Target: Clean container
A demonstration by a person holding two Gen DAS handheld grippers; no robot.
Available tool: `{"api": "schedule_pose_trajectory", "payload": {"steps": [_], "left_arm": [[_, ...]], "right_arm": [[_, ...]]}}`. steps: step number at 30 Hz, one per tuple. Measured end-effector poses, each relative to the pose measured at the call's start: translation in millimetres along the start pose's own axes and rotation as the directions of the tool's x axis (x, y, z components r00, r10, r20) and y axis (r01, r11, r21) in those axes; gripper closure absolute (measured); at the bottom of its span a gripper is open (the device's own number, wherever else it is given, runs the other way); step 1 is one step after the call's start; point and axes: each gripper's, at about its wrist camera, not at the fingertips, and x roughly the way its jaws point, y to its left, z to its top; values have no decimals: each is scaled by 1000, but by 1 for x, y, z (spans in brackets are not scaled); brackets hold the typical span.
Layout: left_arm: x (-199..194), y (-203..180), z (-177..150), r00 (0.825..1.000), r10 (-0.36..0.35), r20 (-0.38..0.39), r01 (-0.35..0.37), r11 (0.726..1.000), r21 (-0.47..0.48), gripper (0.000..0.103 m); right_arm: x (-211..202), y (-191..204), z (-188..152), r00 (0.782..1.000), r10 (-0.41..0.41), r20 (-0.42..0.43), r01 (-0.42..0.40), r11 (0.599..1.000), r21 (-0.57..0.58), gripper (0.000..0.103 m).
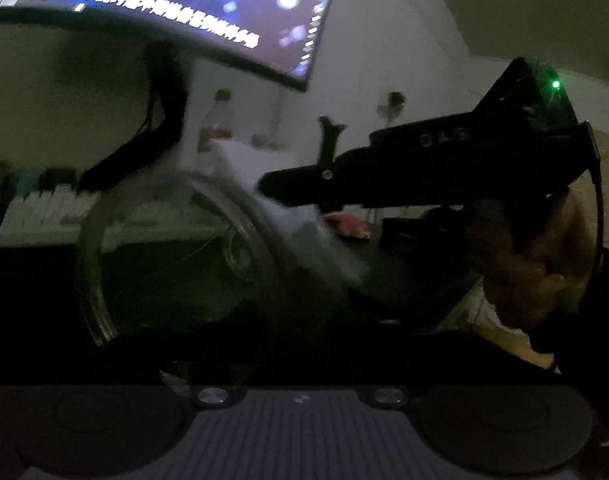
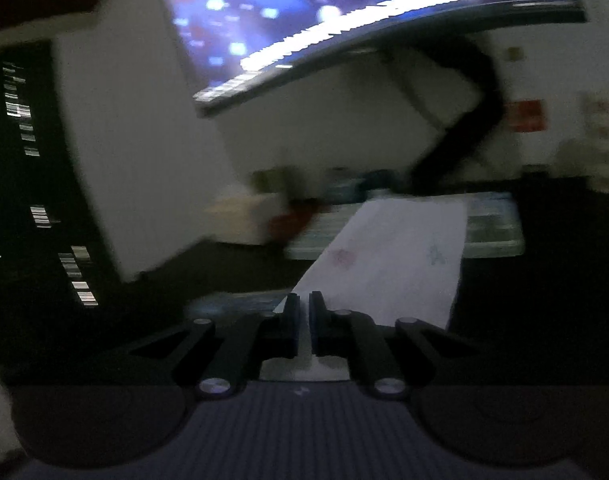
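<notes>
Ribbed grey housing fills the bottom of both wrist views. Your right gripper (image 2: 303, 312) has its black fingers clenched on a thin white sheet (image 2: 400, 260), a tissue or wipe with faint printed marks, which fans out ahead of the pads. From your left wrist view, that gripper reaches in from the right, its tip meeting the white sheet at the mouth of a clear, round glass container (image 1: 176, 256) lying tilted just ahead of your left gripper. Your left gripper's own fingers are lost in the dark, so I cannot tell their state. A pale keyboard (image 1: 60, 216) and curved glowing monitor (image 1: 208, 4) sit beyond.
</notes>
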Motion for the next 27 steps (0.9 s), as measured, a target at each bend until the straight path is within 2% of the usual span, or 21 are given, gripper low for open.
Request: {"api": "schedule_pose_trajectory", "payload": {"steps": [1, 2, 5, 8, 12, 15, 16, 19, 21, 27], "left_arm": [[2, 2, -1, 999, 31, 5, -31, 1000, -3, 34], [2, 3, 0, 999, 34, 5, -34, 999, -4, 34], [0, 6, 2, 1000, 18, 4, -18, 1000, -24, 34], [0, 10, 2, 999, 35, 5, -35, 999, -31, 32], [-1, 15, 1, 1000, 16, 10, -16, 998, -62, 31], [1, 14, 1, 1000, 16, 10, -15, 998, -55, 29], [1, 13, 1, 1000, 18, 11, -17, 999, -47, 28], [2, 8, -1, 1000, 28, 9, -28, 999, -22, 25], [3, 7, -1, 999, 31, 9, -31, 999, -18, 25], [4, 11, 2, 1000, 28, 13, -27, 998, -49, 25]], "right_arm": [[2, 6, 0, 999, -32, -1, 32, 999, -23, 96], [3, 14, -2, 1000, -29, -4, 28, 998, -54, 96], [5, 41, -8, 996, 79, -46, -85, 987, -134, 95], [7, 46, -4, 992, 103, -78, -114, 981, -158, 96], [20, 20, 13, 995, 50, -82, -57, 995, -86, 96], [29, 12, 21, 997, -1, -74, -4, 997, -71, 96], [30, 13, 22, 997, 3, -74, -8, 997, -79, 95], [27, 30, 17, 989, 124, -86, -134, 983, -122, 95], [29, 39, 17, 981, 171, -96, -183, 974, -136, 95], [34, 38, 27, 973, 189, -134, -202, 975, -92, 94]]}}
